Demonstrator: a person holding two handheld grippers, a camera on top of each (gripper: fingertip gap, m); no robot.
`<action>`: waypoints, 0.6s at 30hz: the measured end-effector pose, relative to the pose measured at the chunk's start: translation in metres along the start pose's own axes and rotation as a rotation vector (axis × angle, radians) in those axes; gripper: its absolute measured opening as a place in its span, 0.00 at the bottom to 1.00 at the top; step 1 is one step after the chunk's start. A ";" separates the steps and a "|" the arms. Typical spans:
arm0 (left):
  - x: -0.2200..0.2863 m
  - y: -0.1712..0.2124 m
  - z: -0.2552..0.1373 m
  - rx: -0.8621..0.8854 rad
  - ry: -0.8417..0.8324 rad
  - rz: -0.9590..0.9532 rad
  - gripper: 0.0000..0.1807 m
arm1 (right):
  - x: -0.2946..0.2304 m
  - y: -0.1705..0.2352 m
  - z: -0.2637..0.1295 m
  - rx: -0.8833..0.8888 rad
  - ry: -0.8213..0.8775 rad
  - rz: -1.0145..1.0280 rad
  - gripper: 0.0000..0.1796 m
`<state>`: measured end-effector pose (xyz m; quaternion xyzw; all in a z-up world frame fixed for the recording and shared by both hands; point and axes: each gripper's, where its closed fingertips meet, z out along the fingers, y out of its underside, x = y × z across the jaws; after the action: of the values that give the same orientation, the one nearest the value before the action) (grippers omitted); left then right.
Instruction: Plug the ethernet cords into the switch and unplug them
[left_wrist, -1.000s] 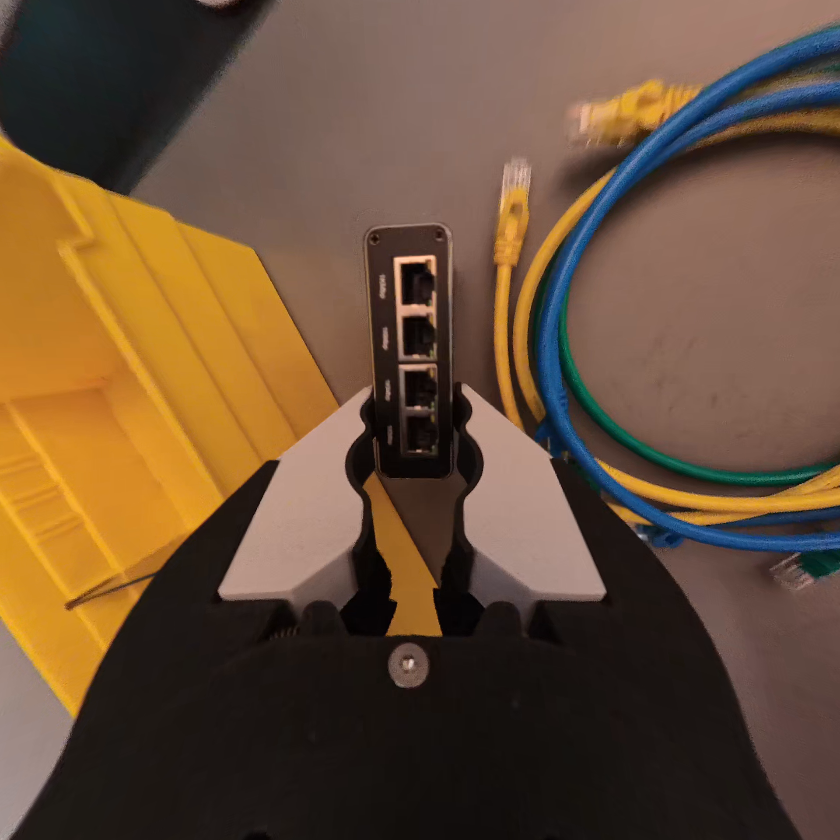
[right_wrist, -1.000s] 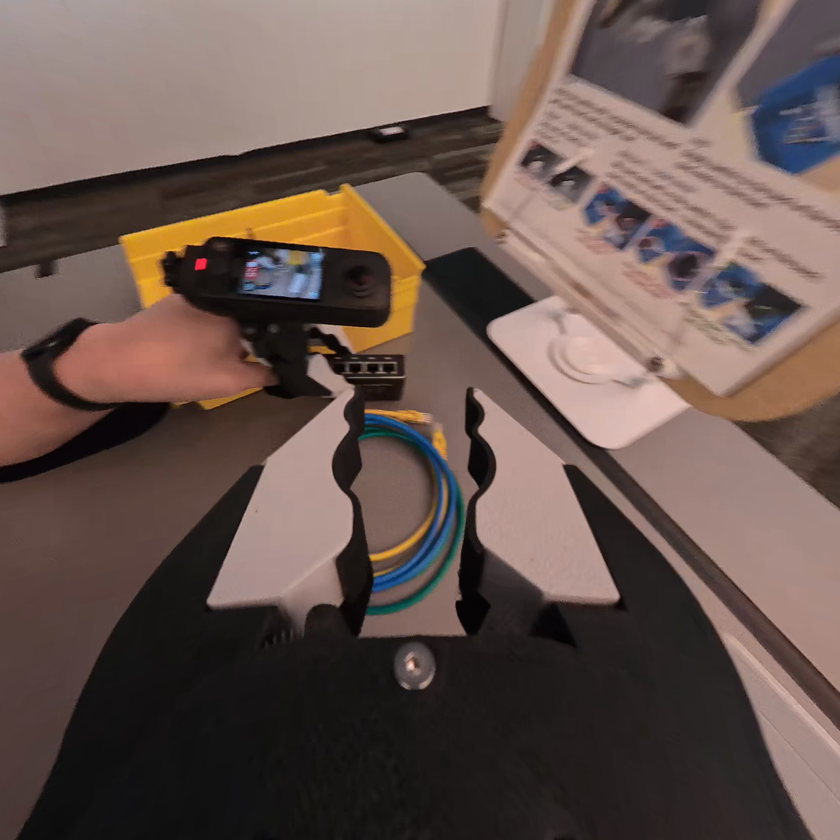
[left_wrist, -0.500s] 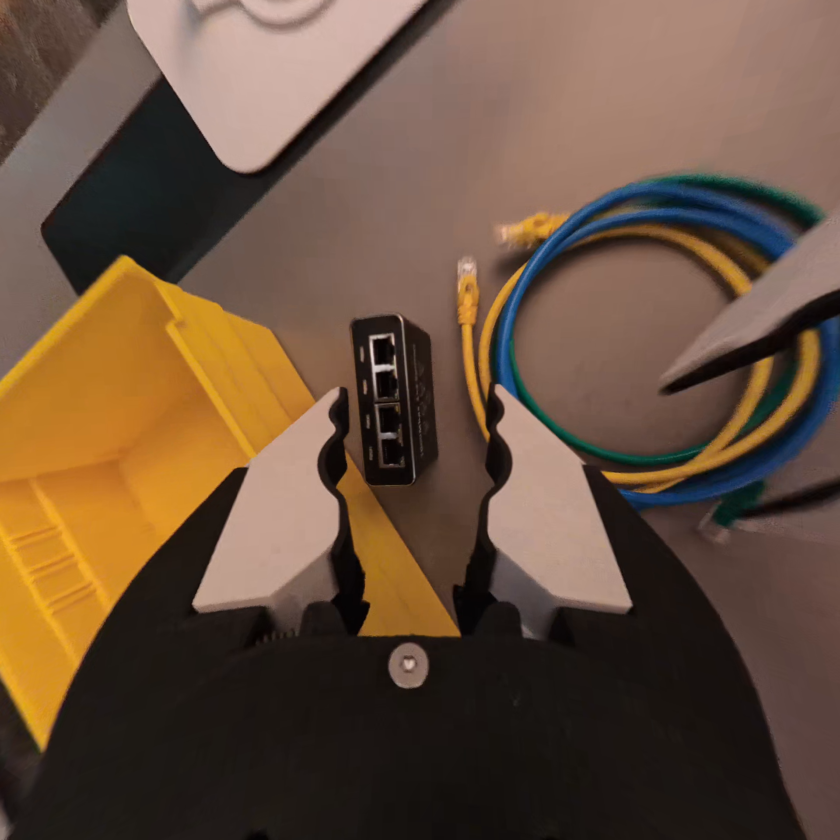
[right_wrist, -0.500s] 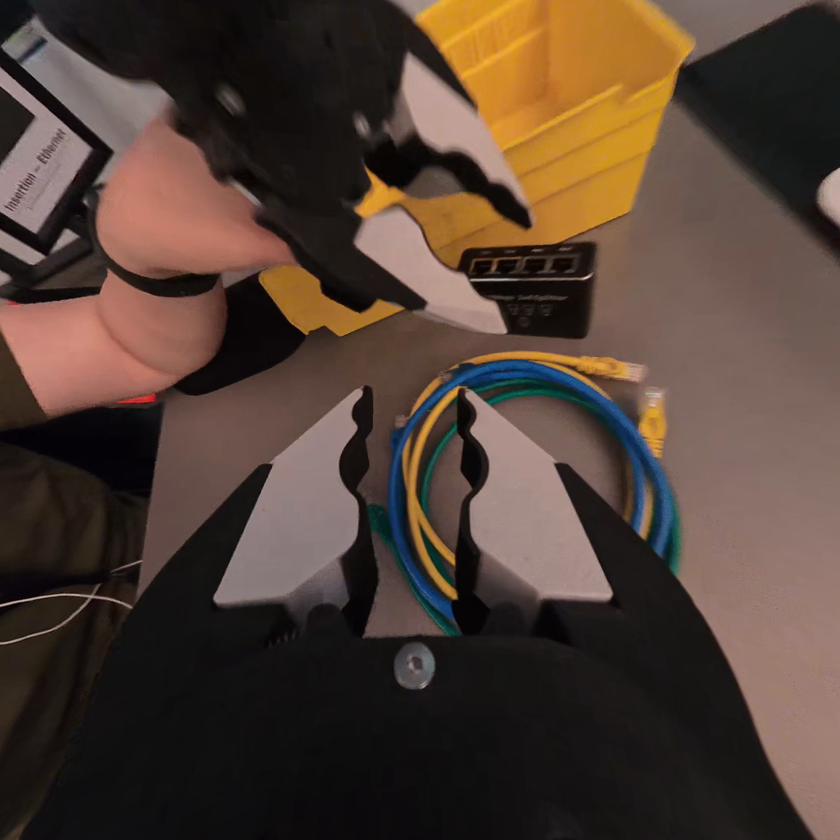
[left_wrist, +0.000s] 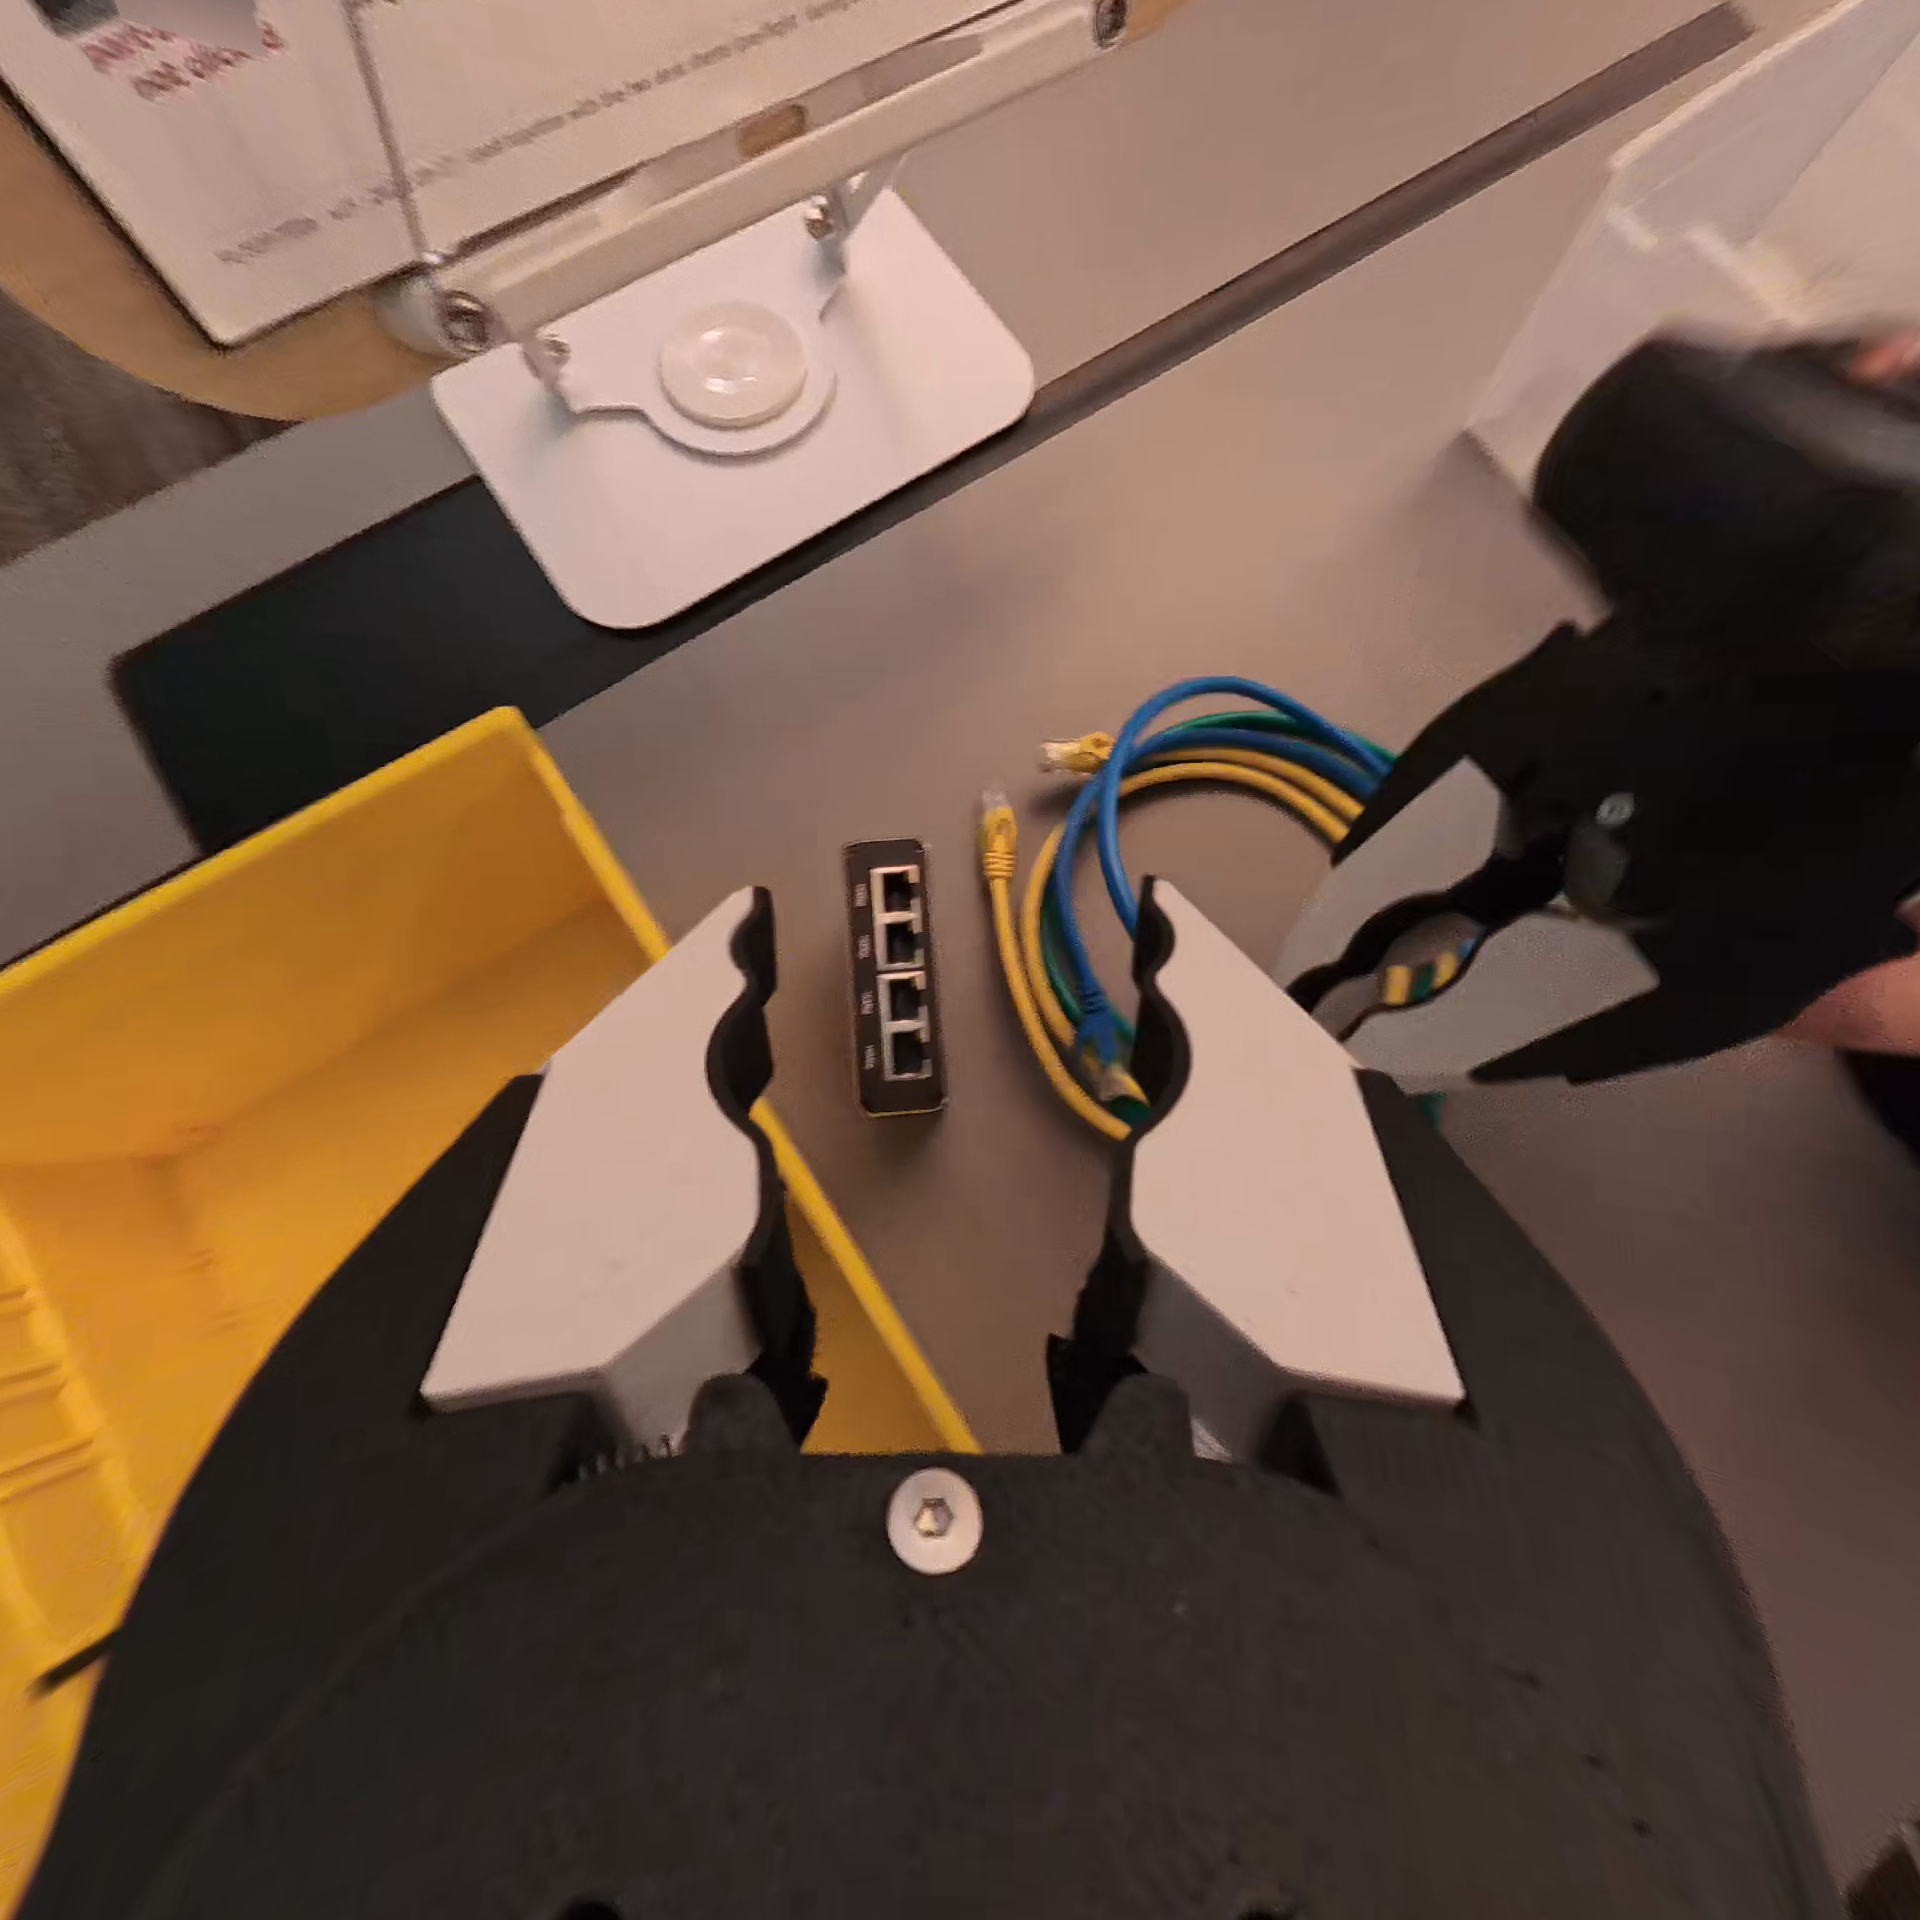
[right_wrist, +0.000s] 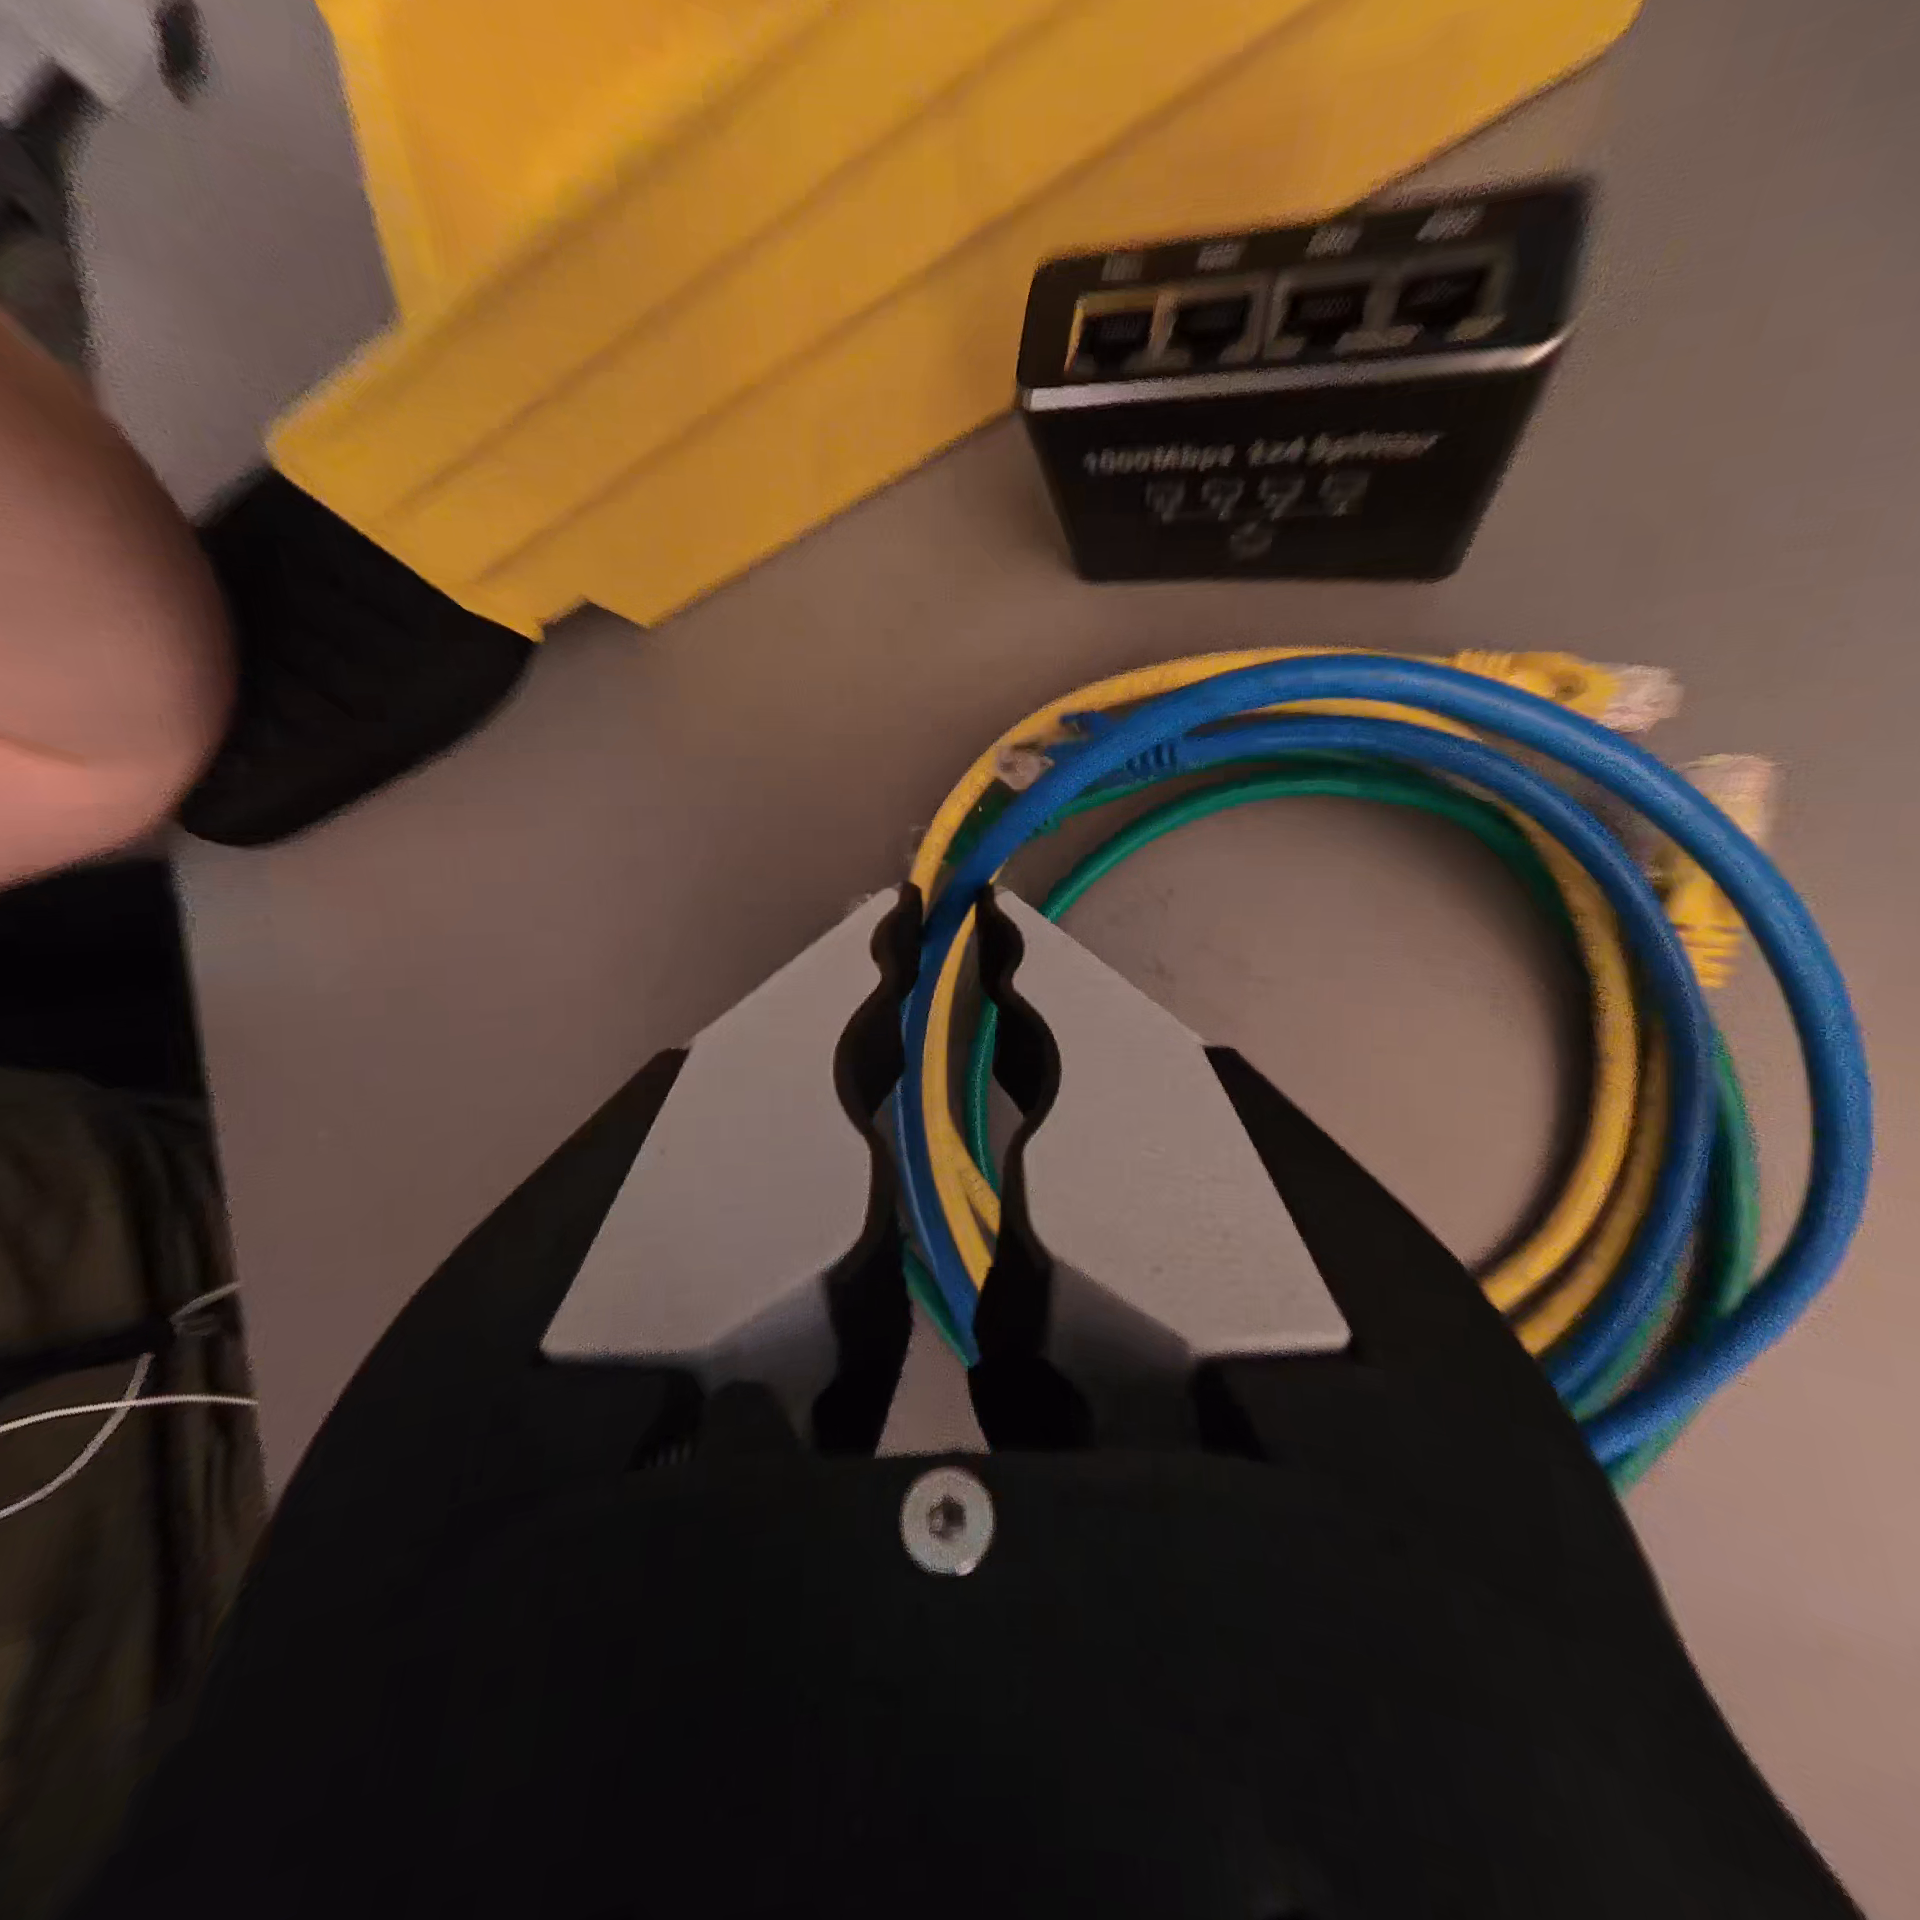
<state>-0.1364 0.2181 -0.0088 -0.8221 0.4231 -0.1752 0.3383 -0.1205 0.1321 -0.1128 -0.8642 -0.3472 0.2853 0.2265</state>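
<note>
Left wrist view: left gripper (left_wrist: 951, 904) points down at the table (left_wrist: 1195, 582), jaws wide apart, grasping nothing. Fingers (left_wrist: 623, 1174) are grey wedges with wavy black inner edges, on a matte black body. The switch (left_wrist: 897, 975), a small black box with four metal-rimmed ports facing up at the camera, lies centre frame between the fingertips but farther off, clear of both. Yellow bin (left_wrist: 260, 1039), smooth ribbed plastic, fills the left side. Coiled cords (left_wrist: 1081, 935) in blue, yellow and green lie just right of the switch, two yellow plugs near its upper end. Right gripper (left_wrist: 1397, 982) enters from the right edge, blurred, its jaws closed around cord strands. A white metal stand (left_wrist: 727, 468) sits at upper centre.

Right wrist view: right gripper (right_wrist: 948, 902) tilts down over the coil, jaws nearly closed on blue, yellow and green cords (right_wrist: 1558, 987) running between them. Switch (right_wrist: 1288, 384) at upper right, ports facing the camera, apart from the cords. Yellow bin (right_wrist: 831, 260) along the top. A blurred hand (right_wrist: 94, 644) at the left edge.
</note>
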 end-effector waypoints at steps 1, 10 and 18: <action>0.006 -0.001 0.002 0.007 0.052 -0.019 0.42 | -0.001 -0.007 -0.013 0.043 -0.005 0.013 0.05; 0.029 0.018 0.031 -0.094 0.261 -0.095 0.43 | -0.010 -0.022 -0.129 0.228 0.072 -0.036 0.04; 0.053 0.036 0.065 -0.197 0.149 0.055 0.44 | -0.015 -0.025 -0.167 0.297 0.158 -0.087 0.04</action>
<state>-0.0890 0.1866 -0.0797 -0.8242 0.4846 -0.1839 0.2281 -0.0325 0.1051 0.0298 -0.8251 -0.3195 0.2543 0.3905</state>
